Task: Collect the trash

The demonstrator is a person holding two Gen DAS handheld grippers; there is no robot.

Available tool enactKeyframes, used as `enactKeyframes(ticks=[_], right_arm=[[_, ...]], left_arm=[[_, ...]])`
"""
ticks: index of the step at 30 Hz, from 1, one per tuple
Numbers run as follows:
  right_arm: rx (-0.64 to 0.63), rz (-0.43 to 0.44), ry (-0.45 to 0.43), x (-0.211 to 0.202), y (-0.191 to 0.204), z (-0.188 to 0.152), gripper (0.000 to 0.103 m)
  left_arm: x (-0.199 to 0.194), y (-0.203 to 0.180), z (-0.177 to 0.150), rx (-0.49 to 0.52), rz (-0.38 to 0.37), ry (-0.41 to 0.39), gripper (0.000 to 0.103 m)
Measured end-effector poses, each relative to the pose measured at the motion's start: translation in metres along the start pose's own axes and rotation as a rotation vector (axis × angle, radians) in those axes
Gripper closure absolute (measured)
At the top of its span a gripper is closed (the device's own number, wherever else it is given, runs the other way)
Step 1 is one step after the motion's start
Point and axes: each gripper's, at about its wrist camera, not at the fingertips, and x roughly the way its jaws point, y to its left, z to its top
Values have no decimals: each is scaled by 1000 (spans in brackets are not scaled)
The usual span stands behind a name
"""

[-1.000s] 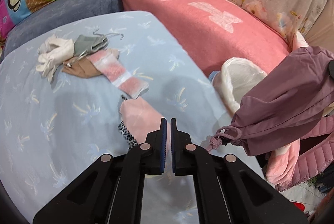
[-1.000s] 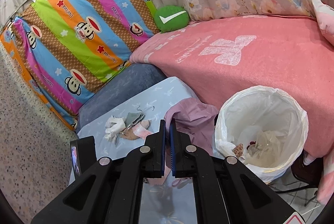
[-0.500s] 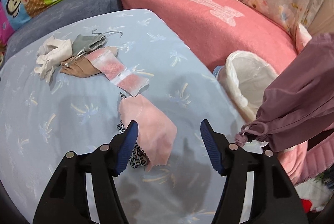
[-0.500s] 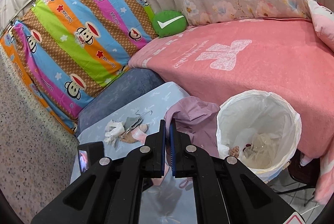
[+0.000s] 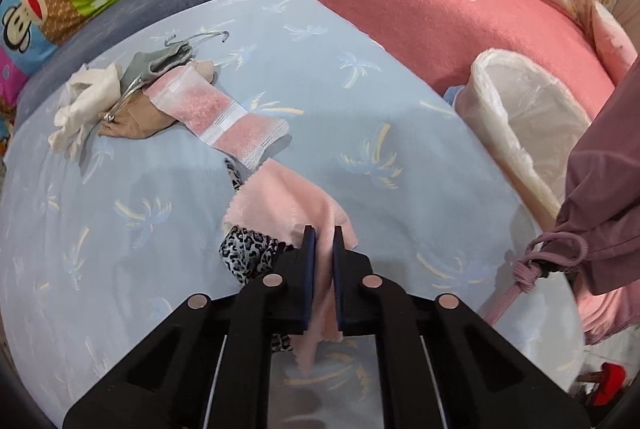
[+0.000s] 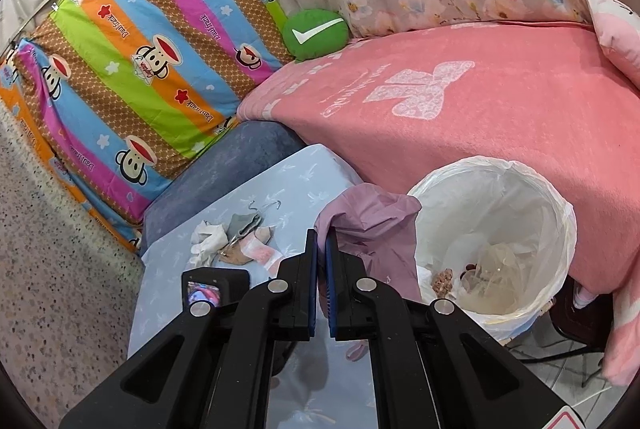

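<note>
My left tongs (image 5: 323,243) are clamped on the soft pink fleece rag (image 5: 286,207) lying on the pale-blue bench (image 5: 120,189); white-lined round trash bin (image 5: 516,117) sits up-right of them, right tongs (image 6: 321,243) pinched empty.

Leopard-print scrap (image 5: 248,253) partly hidden beneath pink cloth (image 5: 280,205).

Right gripper (image 6: 321,241), fingers together and empty, above blue tablecloth (image 6: 296,177), white-lined bin (image 6: 496,241) beside.
</note>
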Motion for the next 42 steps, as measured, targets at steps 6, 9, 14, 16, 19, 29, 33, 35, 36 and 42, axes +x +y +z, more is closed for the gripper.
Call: enactKeyframes(ticks=[6, 9, 14, 16, 19, 29, 33, 35, 36, 42], right_arm=[[2, 8, -10, -2, 2, 2, 99], [-2, 14, -14, -3, 4, 4, 99], [-5, 22, -32, -7, 4, 12, 99], [-6, 22, -38, -8, 4, 15, 99], [-7, 23, -47, -11, 3, 18, 99], [-5, 24, -42, -14, 1, 14, 99], [5, 22, -46, -15, -1, 15, 99], [3, 20, -49, -16, 0, 16, 99], [2, 18, -51, -17, 0, 17, 99], [5, 21, -49, -17, -1, 18, 99]], left_arm=[[-32, 11, 9, -60, -69, -51, 98], [-52, 12, 18, -73, -97, -89, 98], [-85, 5, 35, -66, -132, -154, 98], [-91, 3, 41, -65, -146, -167, 98], [-96, 0, 47, -70, -183, -172, 98], [-66, -5, 27, -81, -234, -70, 97], [-68, -6, 27, -77, -215, -77, 98], [-69, -6, 28, -79, -217, -80, 98], [-70, -6, 29, -75, -219, -84, 98], [-64, -16, 20, -39, -215, -60, 79]])
